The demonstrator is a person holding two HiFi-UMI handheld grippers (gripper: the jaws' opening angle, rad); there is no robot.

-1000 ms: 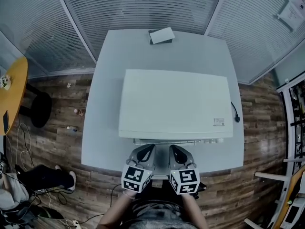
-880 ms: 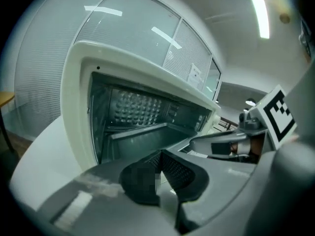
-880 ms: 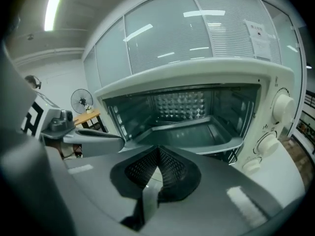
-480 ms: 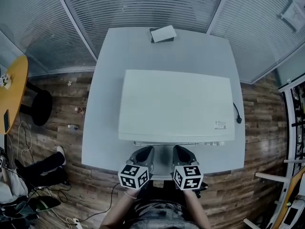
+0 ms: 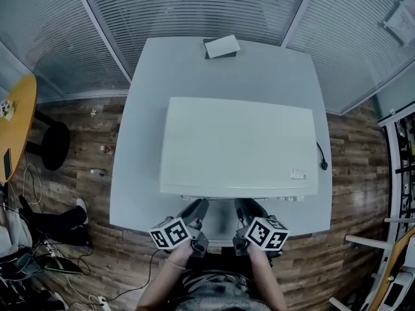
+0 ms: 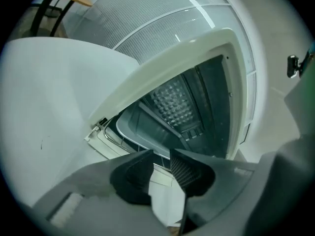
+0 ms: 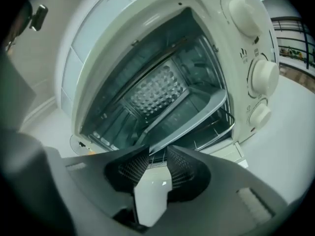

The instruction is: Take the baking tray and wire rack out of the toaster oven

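Note:
The white toaster oven (image 5: 238, 146) stands on the table, its mouth open toward me. In both gripper views the grey baking tray (image 7: 197, 113) (image 6: 147, 126) lies tilted inside the cavity. The wire rack (image 7: 222, 128) (image 6: 114, 137) is under it, poking out at the front. My left gripper (image 5: 192, 209) (image 6: 160, 157) and right gripper (image 5: 247, 207) (image 7: 157, 156) hover side by side just in front of the opening. Their jaws are opening. A white strip of the lowered door (image 7: 150, 195) shows in each gap, and the pads do not press on it.
Three white knobs (image 7: 263, 75) sit on the oven's right side. A power cord (image 5: 321, 157) trails off at the right. A small white box (image 5: 220, 46) lies at the table's far edge (image 5: 194, 41). A yellow table (image 5: 16, 125) and a person's legs are at the left.
Both grippers have sunk toward the table's front edge and rolled outward, so their marker cubes now tilt apart. The oven has not moved.

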